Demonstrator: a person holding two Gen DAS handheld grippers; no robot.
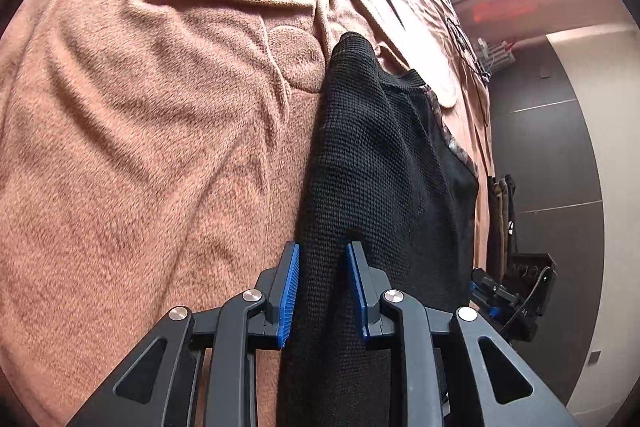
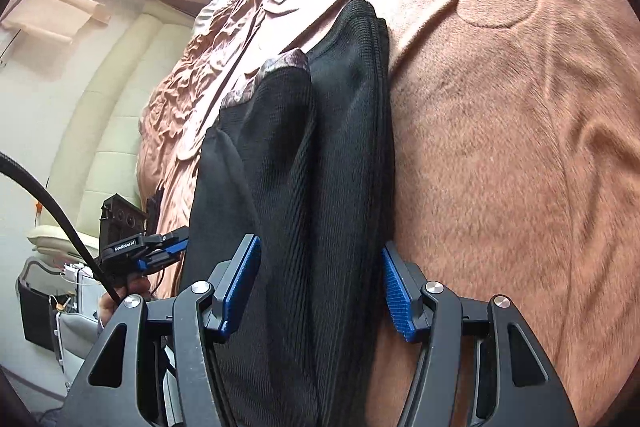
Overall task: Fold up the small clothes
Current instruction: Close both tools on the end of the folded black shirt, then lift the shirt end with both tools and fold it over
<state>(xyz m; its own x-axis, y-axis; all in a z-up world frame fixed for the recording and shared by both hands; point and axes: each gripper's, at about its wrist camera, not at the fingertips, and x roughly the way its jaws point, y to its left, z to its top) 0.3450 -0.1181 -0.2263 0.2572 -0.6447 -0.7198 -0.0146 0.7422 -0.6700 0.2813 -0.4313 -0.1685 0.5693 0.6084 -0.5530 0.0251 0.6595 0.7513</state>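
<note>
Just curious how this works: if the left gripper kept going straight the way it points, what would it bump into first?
Probably more of the black knit garment already between the left gripper's fingers, then the brown blanket beneath; depth is unclear.

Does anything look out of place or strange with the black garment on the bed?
Nothing is damaged. The black knit garment is bunched in long folds on the brown blanket, not flat, and a patterned trim shows along its far edge.

"GenRobot.AI" is printed on the left claw (image 2: 176,247).
</note>
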